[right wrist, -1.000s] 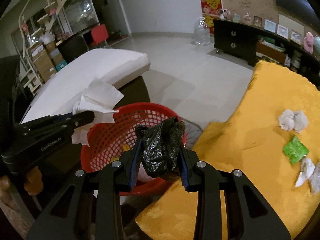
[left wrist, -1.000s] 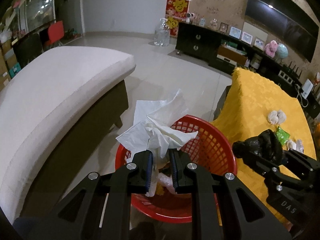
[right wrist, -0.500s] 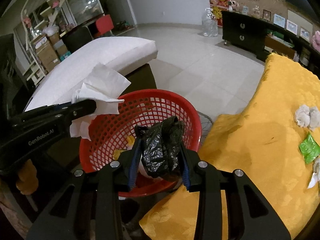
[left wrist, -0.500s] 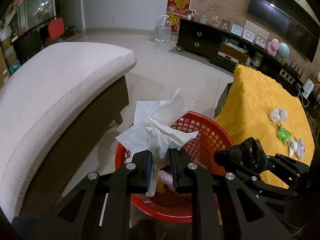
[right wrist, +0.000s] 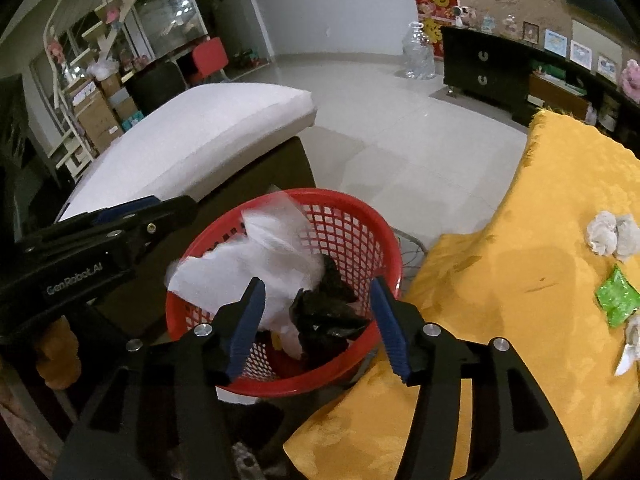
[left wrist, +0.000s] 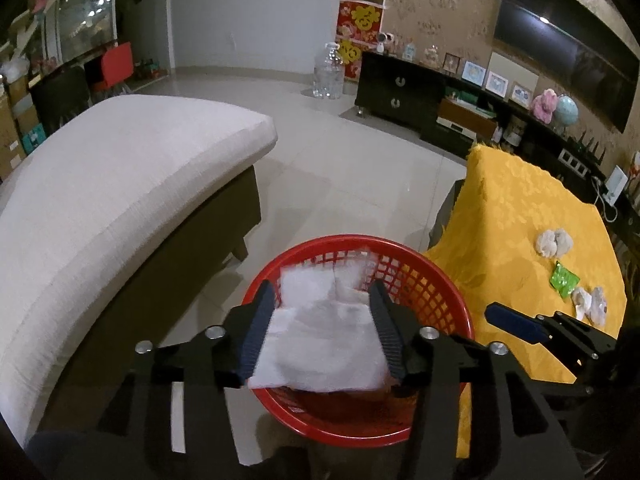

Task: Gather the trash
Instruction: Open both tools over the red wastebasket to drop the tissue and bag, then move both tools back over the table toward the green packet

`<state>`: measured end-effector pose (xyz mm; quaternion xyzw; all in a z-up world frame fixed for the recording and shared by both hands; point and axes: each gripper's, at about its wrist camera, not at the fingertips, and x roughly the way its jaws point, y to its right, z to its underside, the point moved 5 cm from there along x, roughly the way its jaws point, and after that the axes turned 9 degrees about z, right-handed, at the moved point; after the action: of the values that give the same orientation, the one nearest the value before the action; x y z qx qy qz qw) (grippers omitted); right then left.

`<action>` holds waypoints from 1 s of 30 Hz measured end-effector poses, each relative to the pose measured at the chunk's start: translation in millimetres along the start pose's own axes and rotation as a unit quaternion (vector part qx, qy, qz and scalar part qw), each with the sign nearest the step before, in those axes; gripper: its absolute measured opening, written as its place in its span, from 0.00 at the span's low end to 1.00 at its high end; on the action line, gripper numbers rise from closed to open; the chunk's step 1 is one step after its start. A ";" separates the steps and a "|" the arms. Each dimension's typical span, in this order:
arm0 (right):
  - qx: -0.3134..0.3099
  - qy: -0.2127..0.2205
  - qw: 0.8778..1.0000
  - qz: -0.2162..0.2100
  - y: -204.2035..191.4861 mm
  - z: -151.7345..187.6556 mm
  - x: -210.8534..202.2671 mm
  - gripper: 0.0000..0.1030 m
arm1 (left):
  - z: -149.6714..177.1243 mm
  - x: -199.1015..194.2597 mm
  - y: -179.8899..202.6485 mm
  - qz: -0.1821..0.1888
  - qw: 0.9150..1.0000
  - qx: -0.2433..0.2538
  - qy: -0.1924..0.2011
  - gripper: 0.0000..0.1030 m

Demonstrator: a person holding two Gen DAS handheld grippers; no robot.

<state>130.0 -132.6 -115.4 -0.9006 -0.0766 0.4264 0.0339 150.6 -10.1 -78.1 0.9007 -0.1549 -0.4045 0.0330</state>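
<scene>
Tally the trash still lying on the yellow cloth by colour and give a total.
White crumpled tissue wads: 2, one pair-like clump and one at the edge.
Green crinkled foil wrapper: 1.
Total: 3.

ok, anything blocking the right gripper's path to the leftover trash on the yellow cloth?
Nothing visible. The right gripper, jaws opening over the red mesh basket, has bare yellow tablecloth between it and the green wrapper and crumpled white tissues.

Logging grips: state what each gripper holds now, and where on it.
Nothing is held. Left gripper and right gripper are both opening; the white tissue and black bag drop free into the red basket.
</scene>
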 end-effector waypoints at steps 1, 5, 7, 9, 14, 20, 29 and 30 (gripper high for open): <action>0.002 0.002 1.000 0.001 1.8 -0.7 -2.0 0.53 | -0.6 -0.6 -1.0 0.000 1.000 -0.001 0.001 0.53; 0.014 0.012 1.000 0.005 10.8 -2.2 -10.9 0.55 | -3.5 -3.7 -1.5 -0.002 1.000 -0.005 0.008 0.65; 0.021 0.019 1.000 0.009 17.4 -3.2 -16.6 0.57 | -5.5 -7.1 -0.5 -0.005 1.000 -0.004 0.017 0.70; 0.026 0.025 0.999 0.014 22.9 -3.9 -21.8 0.59 | -6.4 -10.5 -0.4 -0.007 1.000 -0.002 0.026 0.74; 0.040 0.040 0.998 0.025 37.1 -4.4 -35.5 0.63 | -10.5 -20.5 6.3 -0.011 0.998 0.014 0.053 0.80; 0.062 0.053 0.996 0.040 55.3 -1.2 -49.2 0.68 | -12.8 -24.5 14.2 -0.008 0.998 0.027 0.063 0.81; 0.098 0.061 0.991 0.069 91.4 9.6 -66.5 0.70 | -12.5 -24.7 27.7 -0.002 0.997 0.044 0.064 0.81; 0.102 0.062 0.990 0.071 94.7 10.0 -68.4 0.70 | -12.0 -24.4 28.6 -0.001 0.997 0.044 0.063 0.81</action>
<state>89.9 -237.4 -81.5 -0.9203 0.0338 0.3767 0.0995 137.0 -30.6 -47.3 0.9253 -0.1691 -0.3394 0.0029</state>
